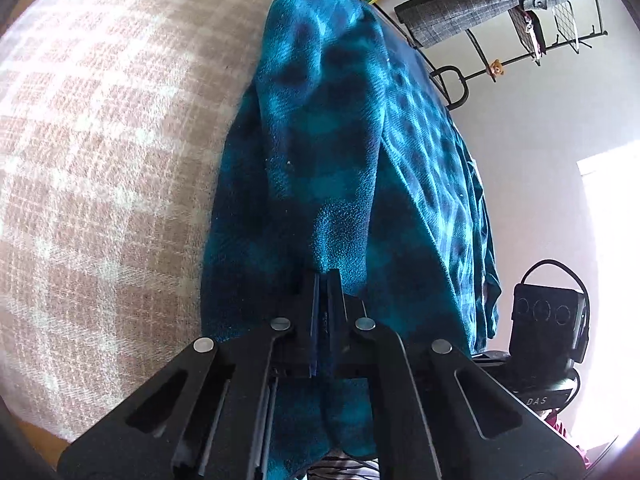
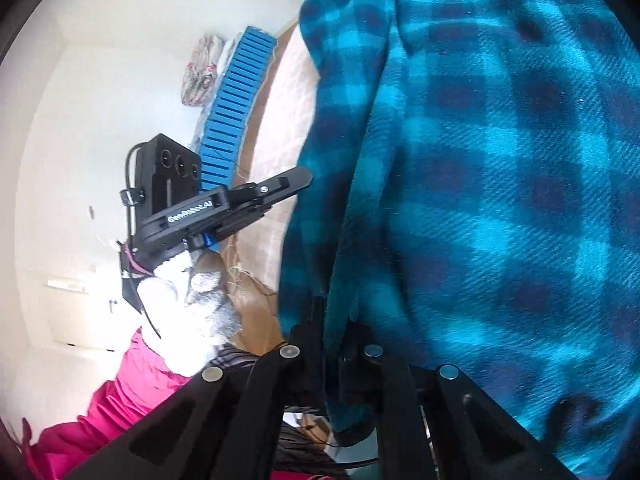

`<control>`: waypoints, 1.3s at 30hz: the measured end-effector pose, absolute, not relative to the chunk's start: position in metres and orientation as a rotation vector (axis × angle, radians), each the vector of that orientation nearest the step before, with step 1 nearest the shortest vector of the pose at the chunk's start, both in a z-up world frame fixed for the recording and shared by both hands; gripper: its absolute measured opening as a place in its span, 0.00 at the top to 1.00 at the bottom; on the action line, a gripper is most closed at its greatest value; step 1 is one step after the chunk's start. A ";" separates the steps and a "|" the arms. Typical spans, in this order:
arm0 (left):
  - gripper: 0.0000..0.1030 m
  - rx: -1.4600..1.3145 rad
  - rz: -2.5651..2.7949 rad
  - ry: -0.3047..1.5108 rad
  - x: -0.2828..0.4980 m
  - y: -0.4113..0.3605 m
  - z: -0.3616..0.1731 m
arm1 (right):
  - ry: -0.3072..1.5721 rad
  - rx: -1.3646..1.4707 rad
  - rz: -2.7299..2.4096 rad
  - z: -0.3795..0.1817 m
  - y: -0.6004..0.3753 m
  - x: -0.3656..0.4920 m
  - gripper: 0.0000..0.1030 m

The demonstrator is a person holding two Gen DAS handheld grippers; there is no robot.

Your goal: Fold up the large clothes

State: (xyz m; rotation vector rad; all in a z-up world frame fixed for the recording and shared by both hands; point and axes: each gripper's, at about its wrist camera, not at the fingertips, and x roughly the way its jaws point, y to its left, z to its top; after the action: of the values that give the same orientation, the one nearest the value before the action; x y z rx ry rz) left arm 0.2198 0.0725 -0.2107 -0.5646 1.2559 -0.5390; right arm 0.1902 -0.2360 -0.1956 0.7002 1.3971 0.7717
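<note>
Pale pink-and-white checked bedding [image 1: 100, 152] is filling the left of the left wrist view, woven and slightly nubby. Over it, a fleecy teal-and-navy plaid garment [image 1: 332, 152] is draping in long soft folds down the middle of the frame, and it is covering the whole right side of the right wrist view. At bottom centre, the left gripper [image 1: 325, 276] is clenching a fold of that garment between its black fingers. Likewise the right gripper [image 2: 334, 320] is pinching a hanging edge of the cloth. At centre left of the right wrist view, a white-gloved hand [image 2: 188, 304] is angling the other gripper downward.
</note>
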 end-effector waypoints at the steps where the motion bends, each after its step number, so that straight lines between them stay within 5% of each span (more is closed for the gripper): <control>1: 1.00 -0.561 -0.540 1.235 0.219 0.076 -0.206 | 1.381 0.751 0.790 -0.190 -0.234 0.190 0.97; 8: 1.00 -0.494 -0.509 1.104 0.215 0.105 -0.146 | 1.293 0.929 0.878 -0.176 -0.204 0.181 0.97; 15: 0.97 -0.389 -0.377 1.173 0.200 0.106 -0.170 | 1.469 0.677 0.714 -0.238 -0.181 0.161 0.94; 16: 0.90 -0.422 -0.377 1.162 0.193 0.113 -0.171 | 1.464 0.675 0.721 -0.236 -0.183 0.160 0.92; 18: 0.75 -0.492 -0.371 1.135 0.174 0.127 -0.170 | 1.438 0.652 0.728 -0.224 -0.184 0.165 0.65; 20: 0.68 -0.537 -0.378 1.128 0.155 0.133 -0.171 | 1.403 0.620 0.745 -0.211 -0.187 0.168 0.60; 26: 0.67 -0.639 -0.475 1.195 0.113 0.125 -0.197 | 1.392 0.583 0.747 -0.210 -0.191 0.174 0.62; 32: 0.68 -0.636 -0.464 1.240 0.108 0.113 -0.221 | 1.430 0.685 0.725 -0.228 -0.200 0.177 0.83; 33: 0.72 -0.645 -0.482 1.250 0.110 0.111 -0.222 | 1.428 0.709 0.727 -0.230 -0.201 0.175 0.88; 34: 0.95 -0.670 -0.507 1.259 0.111 0.108 -0.221 | 1.421 0.745 0.732 -0.230 -0.202 0.177 0.91; 39: 0.99 -0.703 -0.594 1.187 0.102 0.105 -0.177 | 1.349 0.921 0.802 -0.211 -0.216 0.177 0.93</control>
State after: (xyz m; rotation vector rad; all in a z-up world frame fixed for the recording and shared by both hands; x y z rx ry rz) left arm 0.1020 0.1045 -0.1768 -0.7031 1.1869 -0.5941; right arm 0.1770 -0.2156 -0.2114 0.9206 1.3489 0.8019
